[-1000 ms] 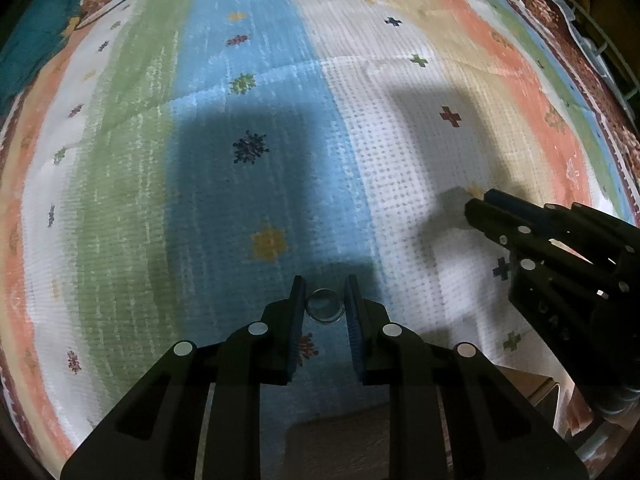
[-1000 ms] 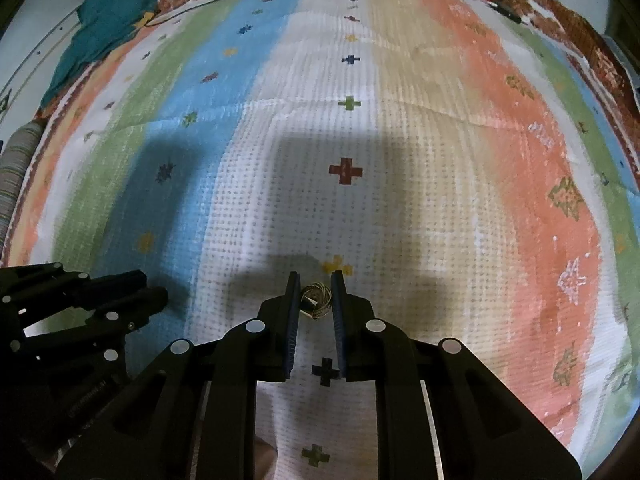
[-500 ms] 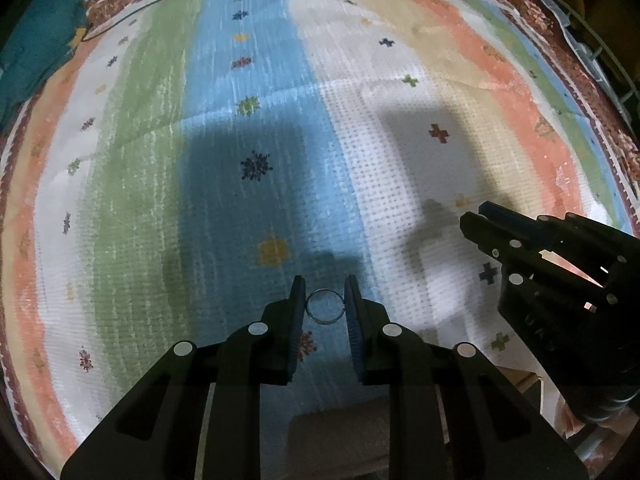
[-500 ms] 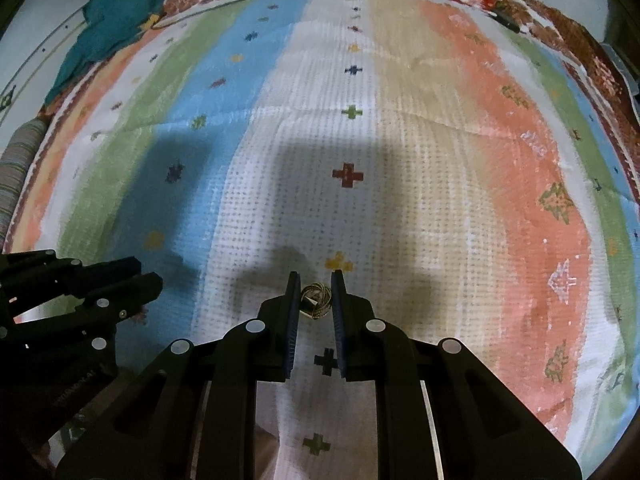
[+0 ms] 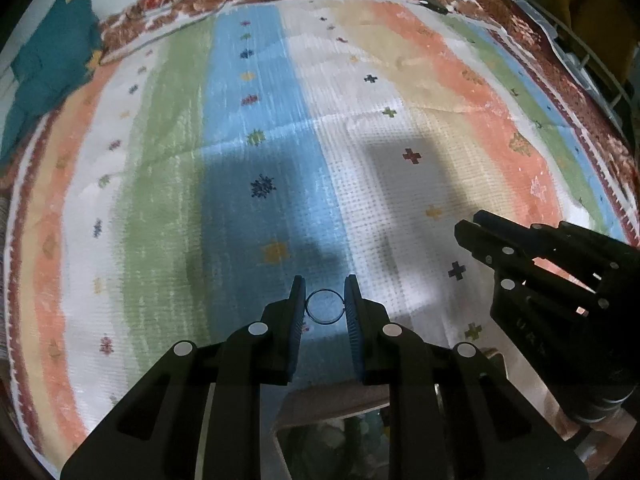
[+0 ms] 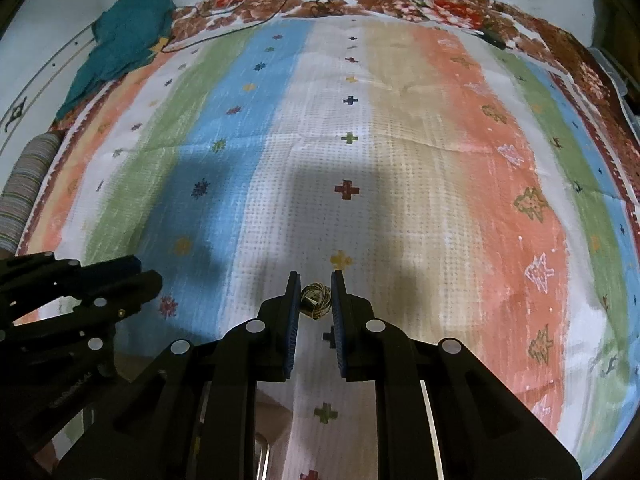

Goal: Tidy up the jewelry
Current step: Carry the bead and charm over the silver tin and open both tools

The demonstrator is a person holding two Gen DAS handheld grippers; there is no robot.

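Note:
My left gripper (image 5: 325,303) is shut on a thin round ring (image 5: 325,306) and holds it above the striped cloth (image 5: 256,152). My right gripper (image 6: 316,301) is shut on a small coiled gold chain (image 6: 316,301), also held above the cloth. In the left wrist view the right gripper (image 5: 476,232) is at the right. In the right wrist view the left gripper (image 6: 140,276) is at the lower left. Part of a box (image 5: 332,432) shows below the left gripper, under its fingers.
A teal cloth (image 6: 128,44) lies at the far left corner by a cable (image 6: 248,16). A striped roll (image 6: 24,184) lies at the left edge. A white wire rack (image 5: 592,64) stands at the far right. The floral border (image 6: 400,4) marks the cloth's far edge.
Both grippers have risen and drawn back from the cloth with their pieces held; more of the far edge and the box below show now.

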